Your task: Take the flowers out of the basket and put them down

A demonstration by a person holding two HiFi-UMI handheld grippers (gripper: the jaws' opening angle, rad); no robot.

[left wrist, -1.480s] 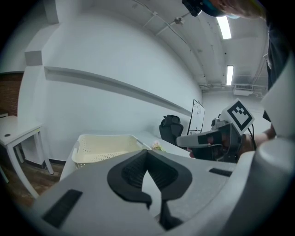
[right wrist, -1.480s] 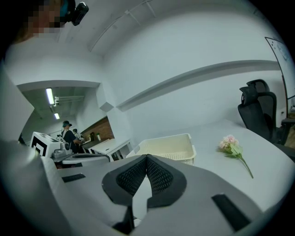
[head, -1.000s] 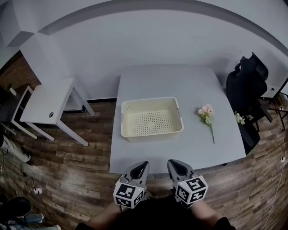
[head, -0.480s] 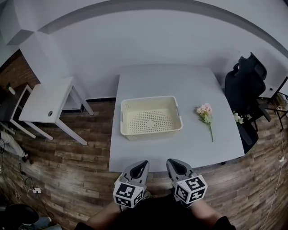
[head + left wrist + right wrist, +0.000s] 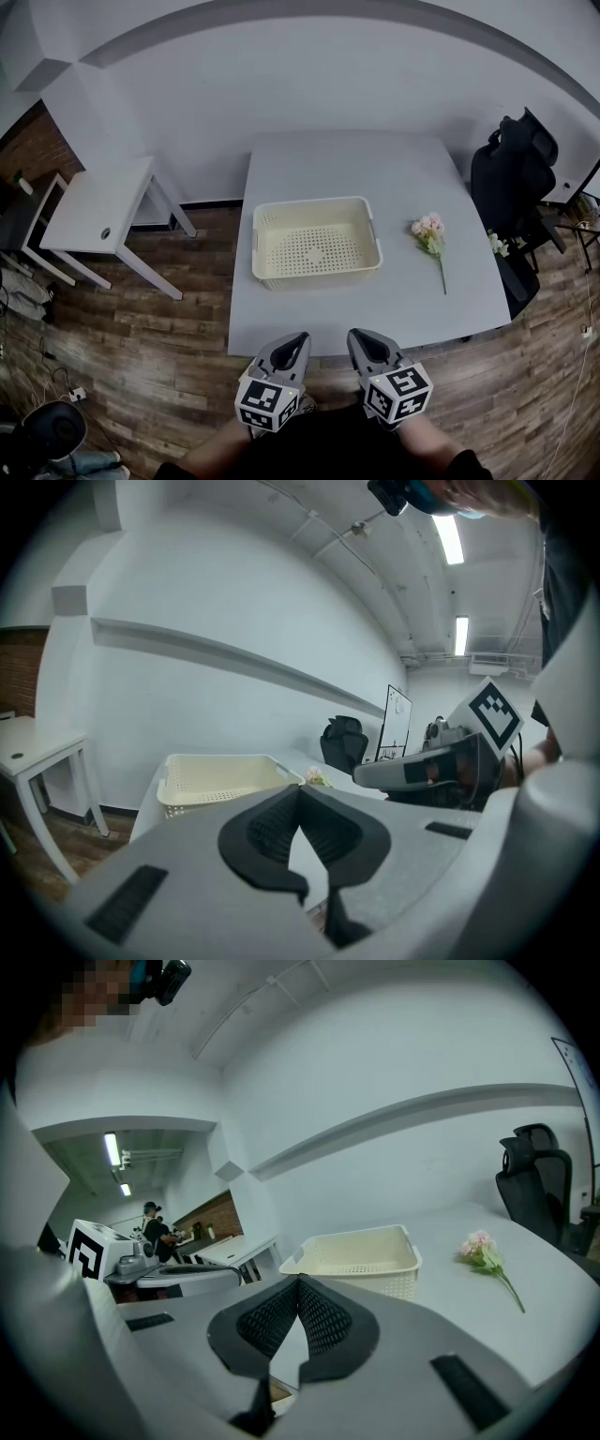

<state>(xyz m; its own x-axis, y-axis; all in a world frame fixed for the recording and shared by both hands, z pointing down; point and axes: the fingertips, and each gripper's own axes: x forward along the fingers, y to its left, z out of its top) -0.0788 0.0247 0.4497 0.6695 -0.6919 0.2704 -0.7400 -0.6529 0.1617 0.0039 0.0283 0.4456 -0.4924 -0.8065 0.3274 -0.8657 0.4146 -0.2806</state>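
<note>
Flowers [image 5: 431, 242] lie right of the basket [image 5: 317, 274] (left tongs [image 5: 297, 340] and right tongs [image 5: 360, 338] closed).

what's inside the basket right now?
Nothing: the basket shows only its bare perforated floor. The flower lies on the table, right of it. Under the basket is covered.

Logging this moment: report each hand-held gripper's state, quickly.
Left hand-held gripper: closed, holding nothing.
Right hand-held gripper: closed, holding nothing.
</note>
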